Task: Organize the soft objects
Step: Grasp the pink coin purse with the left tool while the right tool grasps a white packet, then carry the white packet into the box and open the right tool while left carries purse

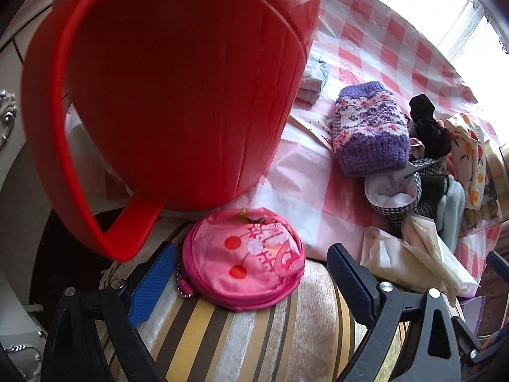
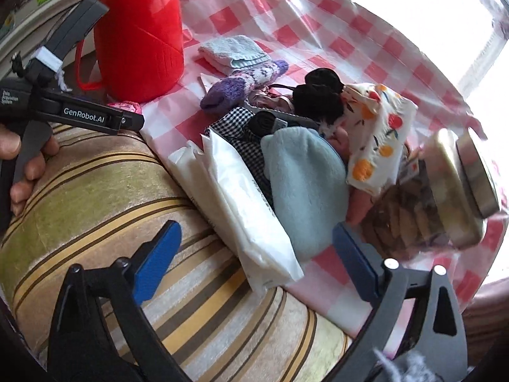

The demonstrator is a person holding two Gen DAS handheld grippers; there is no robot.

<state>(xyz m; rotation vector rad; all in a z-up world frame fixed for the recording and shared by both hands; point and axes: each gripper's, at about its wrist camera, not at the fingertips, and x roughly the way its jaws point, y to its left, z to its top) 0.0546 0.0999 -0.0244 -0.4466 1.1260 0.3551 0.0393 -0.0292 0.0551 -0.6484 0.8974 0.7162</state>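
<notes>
My left gripper (image 1: 251,273) is open, its blue fingers on either side of a round pink pouch (image 1: 245,261) that lies on a striped cushion (image 1: 241,334). A purple knitted sock (image 1: 369,127) lies on the checked tablecloth beyond it; it also shows in the right wrist view (image 2: 241,86). My right gripper (image 2: 254,254) is open and empty above the cushion's edge, in front of a white packet (image 2: 248,197), a light blue fleece piece (image 2: 305,175) and a fruit-print cloth (image 2: 378,133). Black socks (image 2: 318,95) and a folded pale blue towel (image 2: 232,52) lie further back.
A red thermos jug (image 1: 178,95) stands close at the left, near the pink pouch; it also shows in the right wrist view (image 2: 140,38). A glass jar of biscuits (image 2: 445,197) lies at the right. The checked tablecloth (image 2: 318,16) covers the table.
</notes>
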